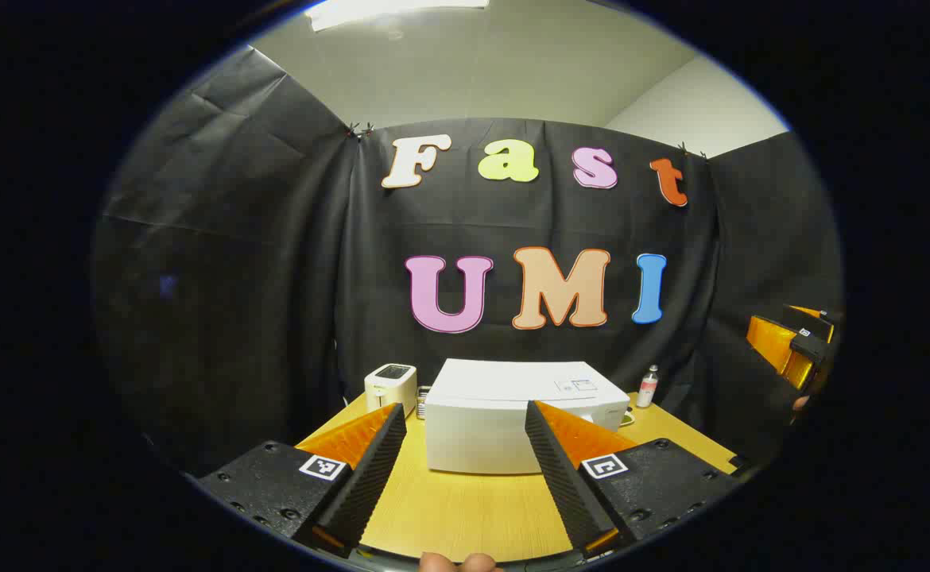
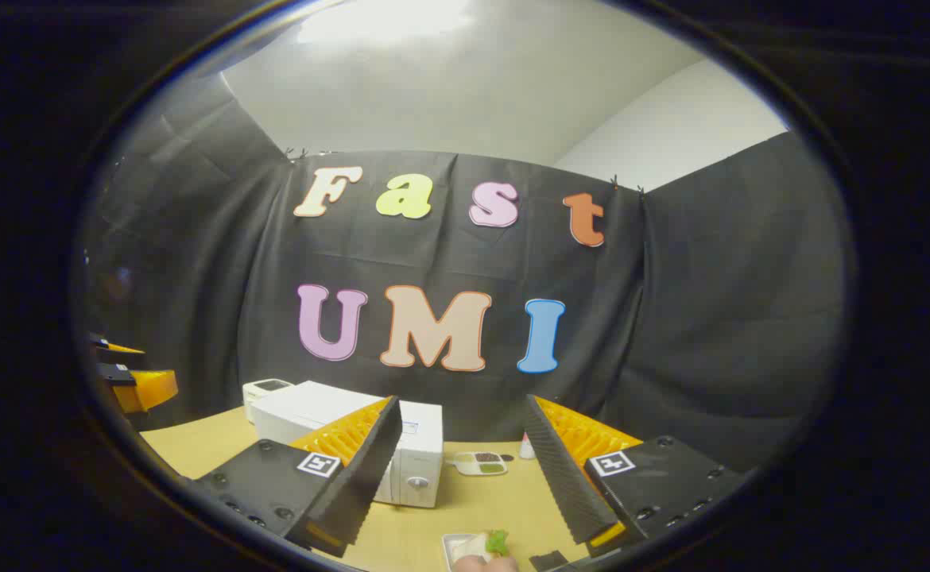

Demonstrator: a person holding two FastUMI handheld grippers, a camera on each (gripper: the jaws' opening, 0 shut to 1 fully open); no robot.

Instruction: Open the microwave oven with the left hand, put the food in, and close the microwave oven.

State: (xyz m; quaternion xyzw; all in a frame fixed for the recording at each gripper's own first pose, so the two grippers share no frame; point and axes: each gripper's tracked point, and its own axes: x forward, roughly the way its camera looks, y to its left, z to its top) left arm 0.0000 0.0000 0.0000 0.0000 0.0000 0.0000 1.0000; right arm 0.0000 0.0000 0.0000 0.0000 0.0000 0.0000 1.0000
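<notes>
Food: small white dish of food (image 2: 477, 546) lies on the surface (image 2: 465, 508), low between the right gripper's (image 2: 463, 469) spread fingers.
Microwave oven: white box (image 1: 513, 421), door closed, ahead of the left gripper (image 1: 465, 469), whose fingers are apart, holding nothing.
Beyond: toaster (image 1: 391, 385), bottle (image 1: 648, 387).

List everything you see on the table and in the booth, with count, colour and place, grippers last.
microwave oven: one, white, table centre, door shut
toaster-like appliance: one, white, left of the microwave oven
bottle: one, pale with pink, back right
small tray: one, white, right of the microwave oven
food dish: one, white with green, near edge
table: one, yellow wood
left gripper: one, open
right gripper: one, open
</notes>
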